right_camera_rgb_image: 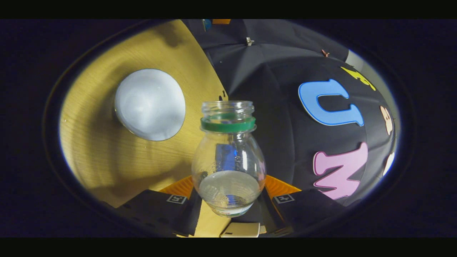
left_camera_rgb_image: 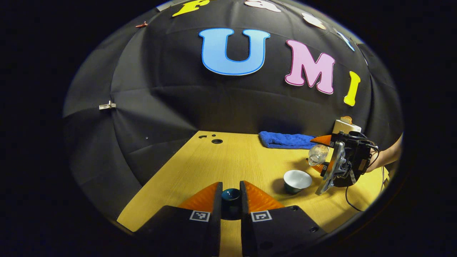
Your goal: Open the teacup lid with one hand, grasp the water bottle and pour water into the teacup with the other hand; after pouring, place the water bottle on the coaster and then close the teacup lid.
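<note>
- Nearest, in the left gripper view, the left tongs [left_camera_rgb_image: 230,200] are clenched on a small dark teal teacup lid [left_camera_rgb_image: 230,195], both fingers pressing its sides, held off the worktop [left_camera_rgb_image: 228,160] to the left of the teacup.
- The lid looks like glazed ceramic: stiff, smooth, probably slippery and chip-prone. It is best held by its small raised middle, squarely, and set down gently.
- The teacup [left_camera_rgb_image: 297,180] stands uncovered on the wooden worktop, pale inside, dark outside. It seems light and easy to tip, so I would judge nothing should knock its rim.
- Just right of the teacup and above it, the right tongs [left_camera_rgb_image: 321,153] grasp a clear water bottle [left_camera_rgb_image: 317,154], tilted with its open mouth leaning toward the cup.
- In the right gripper view, the right tongs [right_camera_rgb_image: 228,196] grip the water bottle [right_camera_rgb_image: 228,167] around its rounded lower body. It has a green ring below the threaded neck and no cap, and a little water pools inside.
- The bottle looks like thin clear plastic, light now, smooth, and likely to buckle if squeezed hard. The belly is the sensible hold.
- From there the teacup [right_camera_rgb_image: 150,104] lies beyond and left of the bottle's mouth, not directly under it.
- Beyond the teacup, a folded blue towel [left_camera_rgb_image: 285,140] lies at the worktop's back edge.
- A hand [left_camera_rgb_image: 387,155] holds the right tongs.
</note>
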A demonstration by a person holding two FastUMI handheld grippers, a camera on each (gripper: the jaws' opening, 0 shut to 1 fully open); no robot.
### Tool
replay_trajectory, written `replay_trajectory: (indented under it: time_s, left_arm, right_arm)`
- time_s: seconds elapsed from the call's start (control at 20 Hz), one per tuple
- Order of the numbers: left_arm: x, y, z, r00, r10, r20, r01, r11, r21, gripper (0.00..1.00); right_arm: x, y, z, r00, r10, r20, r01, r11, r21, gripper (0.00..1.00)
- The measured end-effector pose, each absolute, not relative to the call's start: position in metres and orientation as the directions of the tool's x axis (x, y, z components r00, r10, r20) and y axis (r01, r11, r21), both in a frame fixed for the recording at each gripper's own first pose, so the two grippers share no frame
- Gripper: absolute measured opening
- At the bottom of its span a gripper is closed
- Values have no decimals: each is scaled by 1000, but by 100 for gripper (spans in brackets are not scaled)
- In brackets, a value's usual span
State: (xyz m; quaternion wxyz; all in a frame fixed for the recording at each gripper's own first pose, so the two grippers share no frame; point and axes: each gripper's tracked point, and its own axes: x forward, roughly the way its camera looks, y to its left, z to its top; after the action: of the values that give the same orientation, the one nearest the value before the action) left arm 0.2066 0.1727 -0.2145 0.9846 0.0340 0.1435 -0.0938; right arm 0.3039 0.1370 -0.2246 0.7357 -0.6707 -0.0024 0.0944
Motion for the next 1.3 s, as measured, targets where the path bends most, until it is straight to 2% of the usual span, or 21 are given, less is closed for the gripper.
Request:
replay_trajectory:
  time_s: [0.1,0.15,0.35,0.4,0.45,0.5,0.55,0.6,0.65,0.7,0.75,0.8,0.85,1.0,1.05,1.1,1.15,1.2,1.3]
  left_arm:
    - [207,174,-215,942,-170,-289,191,980,46,24]
    - [206,174,-215,943,-170,-287,191,981,47,27]
    - [205,173,-213,943,-172,-284,191,981,42,27]
    - [204,173,-214,943,-172,-284,192,980,43,24]
    - [203,173,-214,943,-174,-285,194,980,43,27]
    - [203,173,-214,943,-174,-284,195,980,44,24]
    - [202,173,-215,942,-175,-286,196,980,44,27]
    - [202,174,-215,942,-175,-287,196,980,44,24]
    - [202,174,-216,941,-174,-289,195,980,43,27]
    - [202,175,-216,941,-172,-291,192,980,44,24]
    - [202,175,-217,942,-171,-291,191,981,45,27]
    - [201,174,-217,942,-170,-291,191,981,45,27]
    - [201,175,-217,941,-171,-291,192,980,43,27]
    - [199,173,-219,939,-175,-296,196,980,43,27]
    - [199,173,-219,938,-176,-297,197,979,43,27]
    - [199,172,-218,938,-177,-297,199,979,43,27]
    - [199,171,-218,938,-179,-296,201,979,42,27]
    - [200,171,-218,938,-181,-295,202,979,43,27]
    - [200,171,-219,938,-181,-294,203,978,43,27]
  right_arm:
    - [306,139,-226,981,151,-120,-131,62,-989,70]
    - [306,138,-226,981,151,-118,-127,54,-990,73]
    - [307,142,-226,982,159,-105,-106,0,-994,73]
    - [308,144,-226,980,169,-104,-103,-16,-995,73]
    - [308,145,-225,979,177,-101,-97,-31,-995,73]
    - [309,146,-227,977,184,-104,-98,-41,-994,72]
    - [309,146,-226,977,190,-102,-95,-49,-994,73]
    - [310,146,-226,976,193,-103,-94,-56,-994,73]
    - [311,146,-226,976,193,-102,-92,-62,-994,73]
    - [315,146,-227,977,188,-102,-90,-73,-993,73]
    - [316,146,-227,977,189,-100,-85,-86,-993,73]
    - [316,147,-227,977,193,-95,-76,-102,-992,70]
    - [316,148,-227,976,196,-92,-70,-118,-991,73]
    - [318,149,-228,974,208,-90,-60,-146,-987,73]
    - [318,148,-228,973,210,-92,-60,-154,-986,70]
    - [320,149,-229,973,210,-93,-58,-166,-984,73]
    - [320,149,-229,973,209,-94,-56,-178,-982,70]
    - [322,148,-229,973,209,-93,-53,-189,-981,73]
    - [323,147,-229,974,210,-89,-47,-196,-979,73]
